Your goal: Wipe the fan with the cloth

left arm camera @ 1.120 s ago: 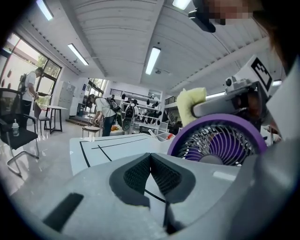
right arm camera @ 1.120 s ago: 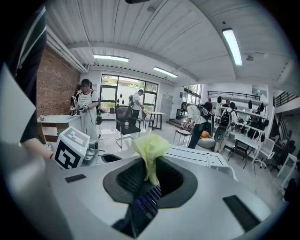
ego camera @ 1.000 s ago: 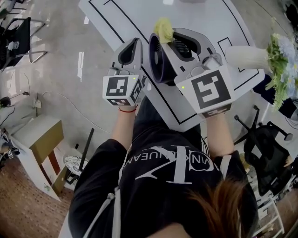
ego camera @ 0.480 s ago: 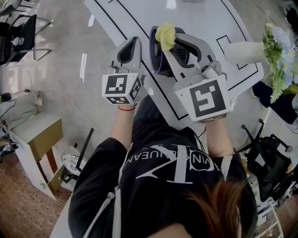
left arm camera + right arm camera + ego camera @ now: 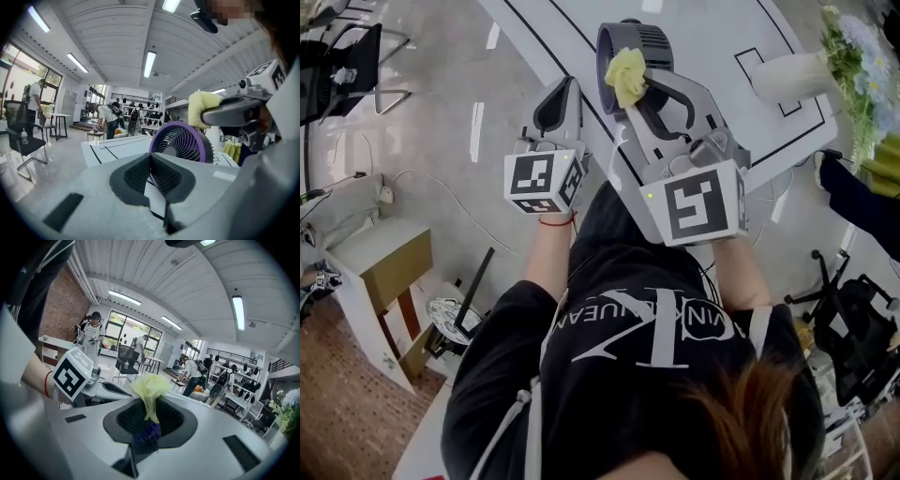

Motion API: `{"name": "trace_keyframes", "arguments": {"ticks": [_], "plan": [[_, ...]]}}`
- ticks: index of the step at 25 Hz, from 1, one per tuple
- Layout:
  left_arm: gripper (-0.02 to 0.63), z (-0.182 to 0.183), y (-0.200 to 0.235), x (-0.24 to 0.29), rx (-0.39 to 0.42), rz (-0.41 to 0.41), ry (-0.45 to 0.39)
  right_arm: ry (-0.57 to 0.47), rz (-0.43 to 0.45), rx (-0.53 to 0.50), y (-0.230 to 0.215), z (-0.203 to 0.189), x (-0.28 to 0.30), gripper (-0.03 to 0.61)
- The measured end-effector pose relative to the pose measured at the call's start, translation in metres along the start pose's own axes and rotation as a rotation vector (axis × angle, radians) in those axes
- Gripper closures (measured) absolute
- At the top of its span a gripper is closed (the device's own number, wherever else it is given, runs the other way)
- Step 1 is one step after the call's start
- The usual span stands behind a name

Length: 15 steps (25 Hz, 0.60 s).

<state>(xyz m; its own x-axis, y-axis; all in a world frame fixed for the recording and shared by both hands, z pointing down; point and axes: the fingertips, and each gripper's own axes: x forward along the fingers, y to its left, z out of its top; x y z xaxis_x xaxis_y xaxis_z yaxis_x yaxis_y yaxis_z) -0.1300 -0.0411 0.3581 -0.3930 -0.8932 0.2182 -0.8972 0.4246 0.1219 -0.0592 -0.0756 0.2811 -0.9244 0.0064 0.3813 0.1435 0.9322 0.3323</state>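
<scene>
Far left, just off the tabletop's left edge: left gripper, clenched on nothing, pads pressed flat together. Looks straight along its jaws at the front grille of the fan, so lies on the face side of it, near but apart.

Centre, close to that same left edge of the white tabletop: the fan itself, small, purple-ringed, standing upright with its disc on edge under the head camera. Turned so that its axis runs about level, grille toward the left gripper, rim uppermost.

On top of that rim: a bunched yellow-green cloth, at or just over the purple ring. Impossible to say from either side whether already touching.

Right of centre: right gripper, grasping the cloth by its lower end, the tuft standing up out of the closed pads. Shows purple fan ribs directly below and ahead of its fingertips, hence much the nearer of the two to the work.

Judged from this: next stroke likely for the right hand alone, downward or around the ring, with the cloth leading. Left hand placed to steady the fan from the front if needed.

Far right, toward the tabletop's right corner: a white vase of flowers, well clear.
</scene>
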Motion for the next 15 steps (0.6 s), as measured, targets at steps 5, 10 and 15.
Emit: {"name": "trace_keyframes", "arguments": {"ticks": [5,10,15], "plan": [[0.603,-0.001,-0.001,-0.02,-0.007,0.022,-0.005,0.004,-0.008,-0.045,0.014,0.0,-0.009,0.514],[0.604,-0.006,-0.005,-0.032,-0.012,0.035,-0.001,0.002,-0.004,-0.032,0.026,-0.011,-0.016,0.514],[0.603,-0.005,-0.006,-0.05,-0.01,0.055,-0.009,0.02,0.009,-0.03,0.043,-0.02,-0.018,0.514]]}}
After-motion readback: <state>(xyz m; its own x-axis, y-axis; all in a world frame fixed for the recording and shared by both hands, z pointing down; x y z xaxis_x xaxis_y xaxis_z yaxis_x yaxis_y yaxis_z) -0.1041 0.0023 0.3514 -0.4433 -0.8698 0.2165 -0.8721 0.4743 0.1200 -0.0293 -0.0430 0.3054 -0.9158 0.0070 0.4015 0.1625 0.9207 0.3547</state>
